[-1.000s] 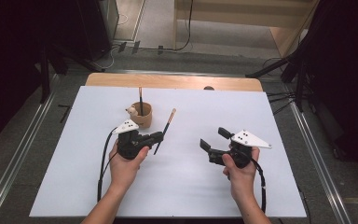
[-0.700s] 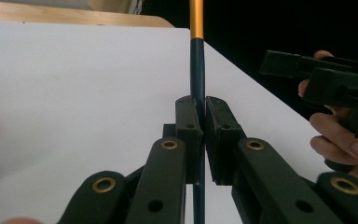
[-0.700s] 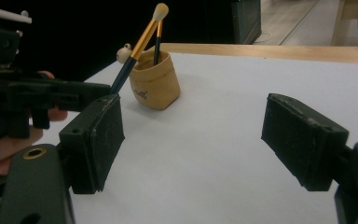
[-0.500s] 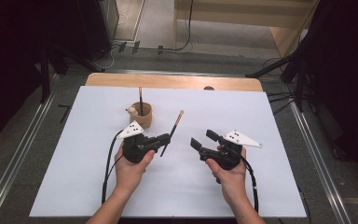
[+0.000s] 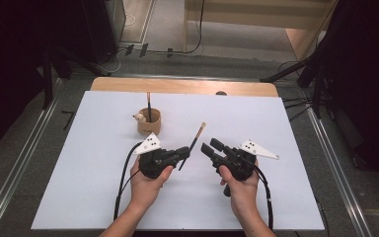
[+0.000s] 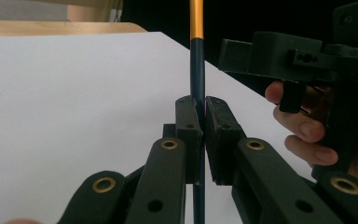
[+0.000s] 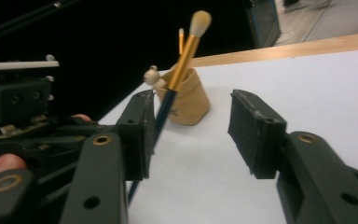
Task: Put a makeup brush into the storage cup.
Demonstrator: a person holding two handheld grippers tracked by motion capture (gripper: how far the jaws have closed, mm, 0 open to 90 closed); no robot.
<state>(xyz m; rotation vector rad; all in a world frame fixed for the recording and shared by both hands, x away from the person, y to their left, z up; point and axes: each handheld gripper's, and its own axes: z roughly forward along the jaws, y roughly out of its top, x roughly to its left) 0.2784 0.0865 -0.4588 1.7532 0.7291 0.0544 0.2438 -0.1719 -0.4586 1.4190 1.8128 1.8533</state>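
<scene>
One dark-handled, gold-ferruled brush (image 5: 193, 145) sits clamped in my left gripper (image 5: 183, 152) at frame centre; my right gripper (image 5: 212, 147) gapes apart, a second brush (image 5: 148, 105) in the tan cup (image 5: 149, 123).

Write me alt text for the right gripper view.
The right gripper hangs open over a white table, facing a makeup brush held up by the left gripper. Behind stands a tan cup with a second brush.

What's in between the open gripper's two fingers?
Nothing yet. In the right gripper view, the right gripper is open around bare white table; the brush crosses just beside one of the fingers.
</scene>
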